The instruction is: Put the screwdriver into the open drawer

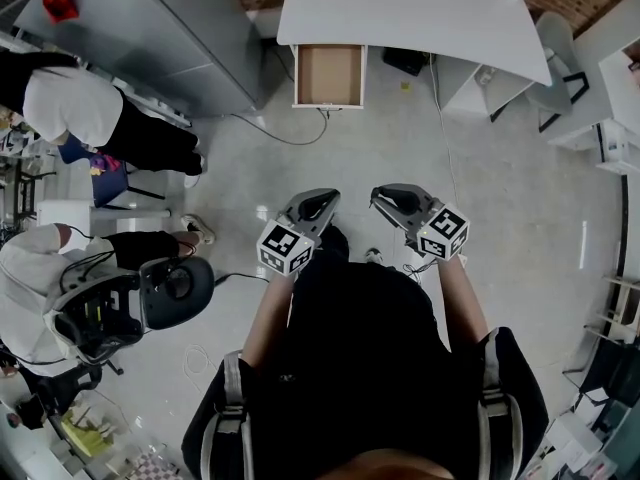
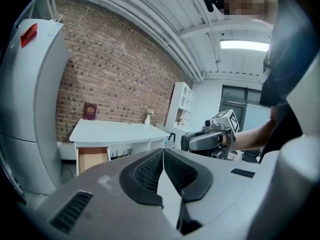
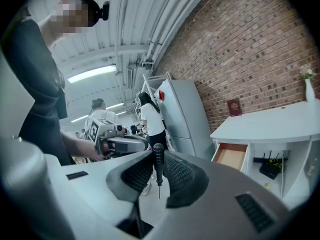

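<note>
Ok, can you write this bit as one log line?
right gripper: shut on black-handled screwdriver | left gripper: shut, empty | open wooden drawer: not yet reached

You held the left tool (image 1: 316,204) and the right tool (image 1: 388,198) side by side above the floor, well short of the open drawer (image 1: 328,75), both tips turned toward it. The drawer stuck out from the white surface (image 1: 420,13), its brown inside showing. Left of the drawer stood a grey cabinet (image 1: 170,28); farther left, two people (image 1: 70,103) and a black office chair (image 1: 175,290).
</note>
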### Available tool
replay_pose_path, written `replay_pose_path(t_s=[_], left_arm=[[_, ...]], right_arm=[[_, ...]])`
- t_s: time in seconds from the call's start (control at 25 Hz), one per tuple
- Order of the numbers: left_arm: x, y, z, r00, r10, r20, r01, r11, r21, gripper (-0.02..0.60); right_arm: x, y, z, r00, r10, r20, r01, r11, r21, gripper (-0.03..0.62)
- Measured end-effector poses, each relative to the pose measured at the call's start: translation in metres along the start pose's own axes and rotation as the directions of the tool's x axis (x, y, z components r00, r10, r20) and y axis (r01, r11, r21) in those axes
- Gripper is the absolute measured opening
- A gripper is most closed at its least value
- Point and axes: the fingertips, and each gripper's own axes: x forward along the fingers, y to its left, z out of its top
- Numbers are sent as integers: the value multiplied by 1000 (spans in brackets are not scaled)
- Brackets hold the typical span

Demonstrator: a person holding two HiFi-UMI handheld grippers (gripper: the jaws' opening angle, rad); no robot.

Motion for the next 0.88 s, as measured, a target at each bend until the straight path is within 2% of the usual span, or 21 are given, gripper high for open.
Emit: replay_pose_path(t_s=[0.44,0.88], left_arm=[[2,66,16,1000,-24,6,24,1000,0,17],[-15,92,34,998,-58,1,58,998,14,17]], right_arm=[[53,-27,21,999,-37,-28,36,999,-20,123],[76,-21,39,996,-83,-32,82,996,-35,123]])
